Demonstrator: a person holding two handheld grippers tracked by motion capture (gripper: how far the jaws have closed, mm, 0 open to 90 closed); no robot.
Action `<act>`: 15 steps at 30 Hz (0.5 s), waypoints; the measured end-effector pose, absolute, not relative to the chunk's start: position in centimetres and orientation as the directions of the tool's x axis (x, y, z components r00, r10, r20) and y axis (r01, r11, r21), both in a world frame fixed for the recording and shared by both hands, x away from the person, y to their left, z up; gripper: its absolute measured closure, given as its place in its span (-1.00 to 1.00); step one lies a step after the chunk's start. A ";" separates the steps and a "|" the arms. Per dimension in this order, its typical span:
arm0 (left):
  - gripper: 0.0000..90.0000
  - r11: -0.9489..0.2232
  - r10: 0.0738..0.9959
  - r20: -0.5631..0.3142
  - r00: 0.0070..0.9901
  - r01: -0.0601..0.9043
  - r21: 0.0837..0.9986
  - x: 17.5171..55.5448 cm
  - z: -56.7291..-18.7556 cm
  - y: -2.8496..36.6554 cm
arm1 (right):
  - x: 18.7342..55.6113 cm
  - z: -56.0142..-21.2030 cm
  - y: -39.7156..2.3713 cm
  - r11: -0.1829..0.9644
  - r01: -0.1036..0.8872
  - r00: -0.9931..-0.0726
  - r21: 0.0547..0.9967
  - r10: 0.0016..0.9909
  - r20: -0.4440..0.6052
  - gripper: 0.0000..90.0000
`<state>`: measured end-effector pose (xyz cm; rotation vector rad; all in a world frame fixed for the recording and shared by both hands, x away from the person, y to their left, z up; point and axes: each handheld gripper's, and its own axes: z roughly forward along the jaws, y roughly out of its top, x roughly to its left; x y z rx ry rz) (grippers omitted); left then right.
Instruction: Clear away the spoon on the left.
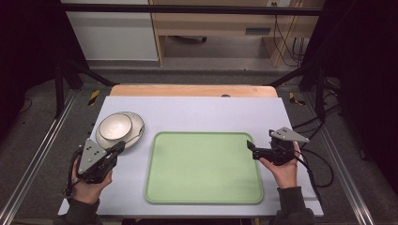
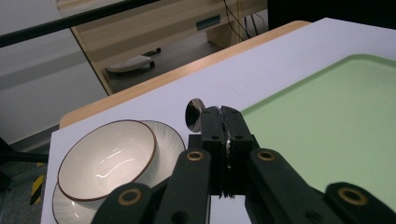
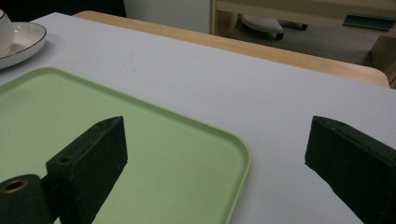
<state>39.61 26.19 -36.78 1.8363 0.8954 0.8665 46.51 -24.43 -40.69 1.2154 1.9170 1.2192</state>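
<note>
Spoon (image 2: pixel 194 115), metal, clamped in the left hand-held gripper (image 2: pixel 223 116): jaws fully together on the handle, polished bowl end sticking out past the tips and tilted up to the left in the left gripper view. Long axis runs roughly along the jaws; the handle is mostly hidden between the pads. In the high view the left hand-held gripper (image 1: pixel 117 149) sits at the near-left of the bench (image 1: pixel 206 112), tips pointing toward the near edge of the plate (image 1: pixel 136 132); spoon too small to make out there. White bowl (image 2: pixel 106 158) with a dark rim rests on the plate (image 2: pixel 175 140), just ahead and to the left of the spoon. Green tray (image 2: pixel 322 121) lies to the right of the spoon, bare, close by; no obstacle between the two. Judgement: the spoon could go either to the bowl or the tray, both a short move for the left hand, which is plainly nearer than the right. Right hand-held gripper (image 1: pixel 251 147) hangs at the tray's (image 1: pixel 204 166) right edge, jaws wide apart, holding nothing; in the right gripper view, the tray corner (image 3: pixel 233 158) lies between them.
</note>
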 end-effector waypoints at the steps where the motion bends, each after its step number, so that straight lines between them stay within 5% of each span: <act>1: 0.98 -0.348 0.844 0.201 0.498 0.224 0.910 39.6 -36.8 26.1 | 46.5 -40.7 -24.4 0.177 0.395 -0.433 0.902 0.901 0.013 -0.87; 15: 0.98 -0.398 0.810 0.224 0.542 0.228 0.889 39.6 -37.7 24.2 | 46.5 -40.7 -24.4 0.182 0.395 -0.436 0.900 0.900 0.009 -0.87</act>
